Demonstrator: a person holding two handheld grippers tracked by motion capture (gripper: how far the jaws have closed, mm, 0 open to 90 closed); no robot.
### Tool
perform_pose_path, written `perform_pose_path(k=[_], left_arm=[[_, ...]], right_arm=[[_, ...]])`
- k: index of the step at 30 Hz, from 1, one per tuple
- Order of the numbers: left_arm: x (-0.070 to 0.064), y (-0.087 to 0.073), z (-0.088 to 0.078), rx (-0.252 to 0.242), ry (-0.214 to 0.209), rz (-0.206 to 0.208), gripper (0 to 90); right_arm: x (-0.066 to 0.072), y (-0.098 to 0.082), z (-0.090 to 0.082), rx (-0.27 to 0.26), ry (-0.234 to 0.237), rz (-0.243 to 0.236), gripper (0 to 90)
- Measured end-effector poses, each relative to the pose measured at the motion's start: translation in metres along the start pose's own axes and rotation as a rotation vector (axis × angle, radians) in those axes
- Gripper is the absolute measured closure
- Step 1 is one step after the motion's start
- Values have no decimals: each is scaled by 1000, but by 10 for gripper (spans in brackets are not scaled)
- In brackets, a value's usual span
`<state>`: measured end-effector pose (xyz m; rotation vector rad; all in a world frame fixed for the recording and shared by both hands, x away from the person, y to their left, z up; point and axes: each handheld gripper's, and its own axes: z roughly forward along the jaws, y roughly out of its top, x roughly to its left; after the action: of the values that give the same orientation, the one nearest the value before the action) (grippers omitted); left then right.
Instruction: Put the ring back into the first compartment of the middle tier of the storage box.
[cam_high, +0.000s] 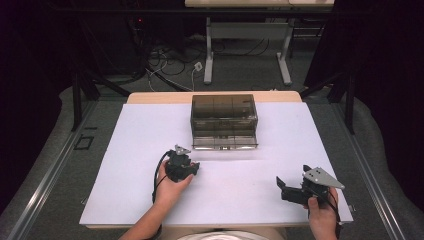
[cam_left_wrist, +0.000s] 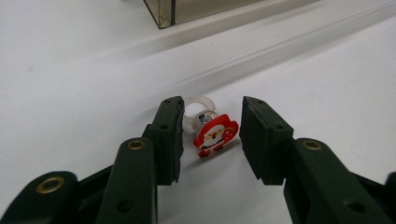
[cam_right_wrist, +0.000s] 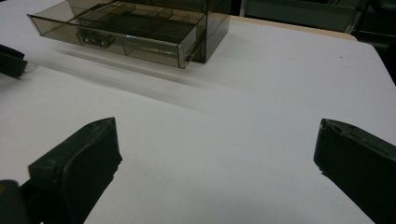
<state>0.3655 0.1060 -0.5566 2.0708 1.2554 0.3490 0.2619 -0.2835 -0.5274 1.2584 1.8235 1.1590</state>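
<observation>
1. Now my left gripper (cam_left_wrist: 210, 135) brackets the Santa ring (cam_left_wrist: 211, 130), jaws narrowed but pads not yet pressing.
2. Ring lies on the white mat, in front of the drawer box (cam_high: 224, 121), Santa face toward me.
3. My right gripper (cam_high: 295, 192) idles wide open, farther off.

Santa ring (cam_left_wrist: 212, 133) on table (cam_high: 140, 150), drawer box (cam_high: 224, 121) behind

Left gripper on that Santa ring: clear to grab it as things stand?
Probably yes. The Santa ring lies on the white table between the jaws of the left gripper, one jaw at or near its clear band, the other still apart. Nothing blocks it.
</observation>
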Motion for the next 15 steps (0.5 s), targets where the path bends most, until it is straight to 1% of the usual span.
perform_pose_path(k=[3,6,8,9,10,11,12,15], left_arm=[[0,0,0,4,1,2,617],[1,0,0,6,-6,-4,636],[0,0,-1,8,-5,-5,661],[0,0,-1,9,-2,-6,664],[0,0,-1,9,-2,-6,667],[0,1,-1,19,-13,-6,668],[0,0,-1,11,-9,-9,670],[0,1,-1,12,-11,-11,672]], right_arm=[[0,0,0,0,0,-1,0],[0,0,0,1,2,3,0],[0,0,0,4,1,1,0],[1,0,0,3,1,5,0],[0,0,1,0,3,-1,0],[0,0,1,-3,2,-2,0],[0,0,0,8,4,-4,0],[1,0,0,7,1,3,0]])
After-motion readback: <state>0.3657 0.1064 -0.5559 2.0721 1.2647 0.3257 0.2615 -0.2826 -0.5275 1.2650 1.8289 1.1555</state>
